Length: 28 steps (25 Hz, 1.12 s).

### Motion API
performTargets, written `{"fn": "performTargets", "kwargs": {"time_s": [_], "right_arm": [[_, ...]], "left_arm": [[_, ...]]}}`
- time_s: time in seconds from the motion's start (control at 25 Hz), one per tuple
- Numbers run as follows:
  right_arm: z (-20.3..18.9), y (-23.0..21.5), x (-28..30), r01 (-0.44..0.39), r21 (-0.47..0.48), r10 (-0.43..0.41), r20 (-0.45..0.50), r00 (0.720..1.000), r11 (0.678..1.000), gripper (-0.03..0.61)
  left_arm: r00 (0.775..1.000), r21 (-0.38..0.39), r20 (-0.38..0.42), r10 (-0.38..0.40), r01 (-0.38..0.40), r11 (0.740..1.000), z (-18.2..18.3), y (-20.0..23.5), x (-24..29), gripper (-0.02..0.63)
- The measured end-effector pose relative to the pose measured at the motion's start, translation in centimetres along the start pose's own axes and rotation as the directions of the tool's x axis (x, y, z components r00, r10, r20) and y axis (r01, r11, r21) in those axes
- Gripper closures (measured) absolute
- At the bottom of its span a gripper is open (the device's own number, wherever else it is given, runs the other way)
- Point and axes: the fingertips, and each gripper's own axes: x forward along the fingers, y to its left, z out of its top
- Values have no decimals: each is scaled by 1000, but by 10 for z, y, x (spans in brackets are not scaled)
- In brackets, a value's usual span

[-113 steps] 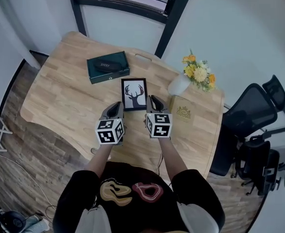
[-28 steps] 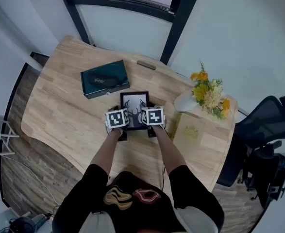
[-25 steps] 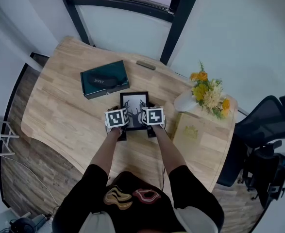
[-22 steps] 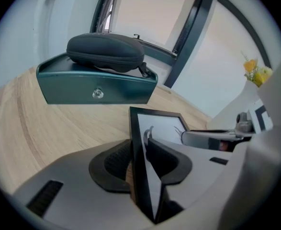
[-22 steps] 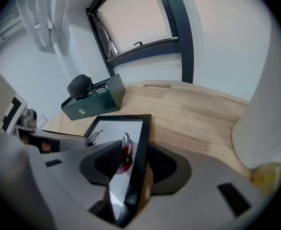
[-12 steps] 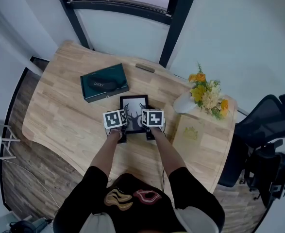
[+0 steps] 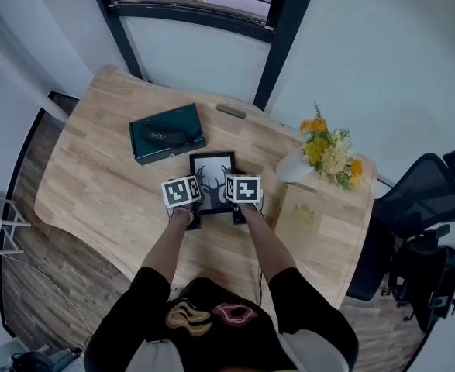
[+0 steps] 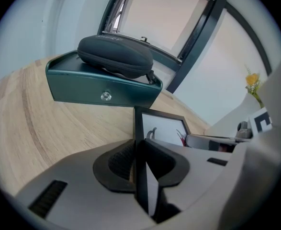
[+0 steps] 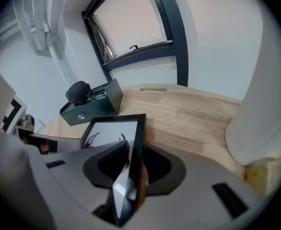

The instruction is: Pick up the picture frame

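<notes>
**Both tongs clamped on the frame, one to each side**

The picture frame (image 7: 211,167) lies on the wooden table (image 7: 95,169), just this side of the green box (image 7: 167,132). The left gripper (image 8: 138,164) pinches its left edge and the right gripper (image 9: 129,171) its right edge, and both pairs of jaws have just been closing. I'd lift both hands together and level, so it can't twist out. From above, the marker cubes hide the grip points, and I can't tell whether it has left the table.

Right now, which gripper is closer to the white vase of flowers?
Right. Both grippers' jaws have just been closing on the picture frame: the right gripper on its edge toward the vase, the left gripper on the far edge, nearer the green box.
</notes>
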Motion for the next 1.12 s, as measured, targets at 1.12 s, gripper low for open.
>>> {"fn": "performTargets", "kwargs": {"time_s": [1.12], "right_arm": [[40, 38, -106, 33, -89, -13, 214, 977, 995, 490]], "left_arm": [[976, 107, 182, -118, 100, 989, 28, -34, -99, 537]]}}
